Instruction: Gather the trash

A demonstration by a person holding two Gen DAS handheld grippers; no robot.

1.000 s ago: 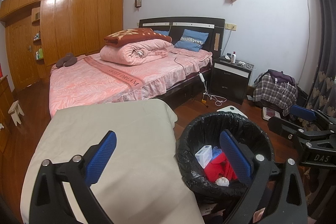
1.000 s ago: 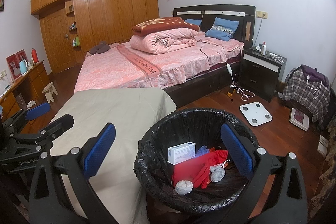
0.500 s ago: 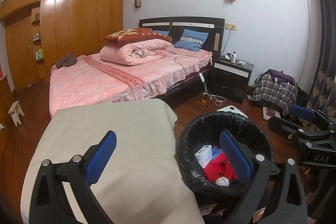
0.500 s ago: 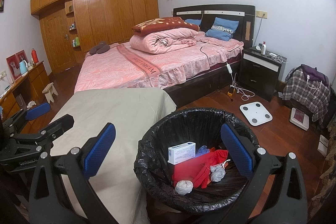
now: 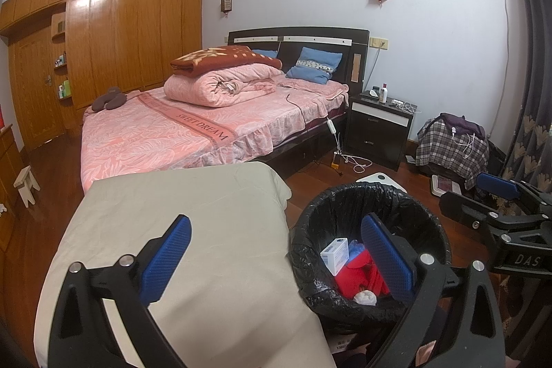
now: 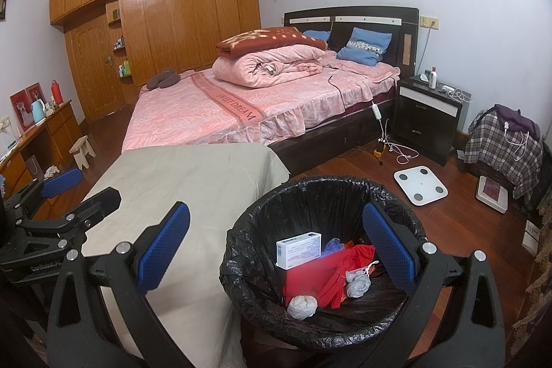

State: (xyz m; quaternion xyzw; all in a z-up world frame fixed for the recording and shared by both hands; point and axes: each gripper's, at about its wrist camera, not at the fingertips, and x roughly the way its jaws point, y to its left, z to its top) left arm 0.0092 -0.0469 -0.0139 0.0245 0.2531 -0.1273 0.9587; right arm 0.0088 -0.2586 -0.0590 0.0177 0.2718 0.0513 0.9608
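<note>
- one bed (image 6: 241, 106) fills the far side of the room in front of you, spread with pink covers, with two folded quilts stacked on it and two blue pillows (image 6: 365, 45) at the headboard.
- one beige-covered table (image 5: 179, 230) sits just ahead of you, its top bare under the cloth.
- one bin (image 6: 241, 264) lined with a black bag stands on the wooden floor just beside the table's right edge; the left wrist view shows it at (image 5: 310, 223).
- your left gripper (image 5: 276, 259) has its two blue pads spread wide, nothing between them; one pad hangs over the table cloth, the other over the bin's mouth.
- your right gripper (image 6: 276, 256) is likewise spread wide and empty, one pad over the cloth edge, the other above the bin's right rim.
- one dark nightstand (image 6: 427, 123) stands right of the bed, and one white scale (image 6: 421, 184) lies on the floor near it.
- the trash is all inside the bin: one flat red sheet (image 6: 307, 275) with red crumpled pieces against it.
- one white box (image 6: 298, 250) leans at the back of the heap, touching the red sheet.
- two grey-white crumpled wads (image 6: 302, 306) rest on the red pile, one near the front, one to the right.
- one bluish crumpled scrap peeks out behind the box; what it is you cannot tell.
</note>
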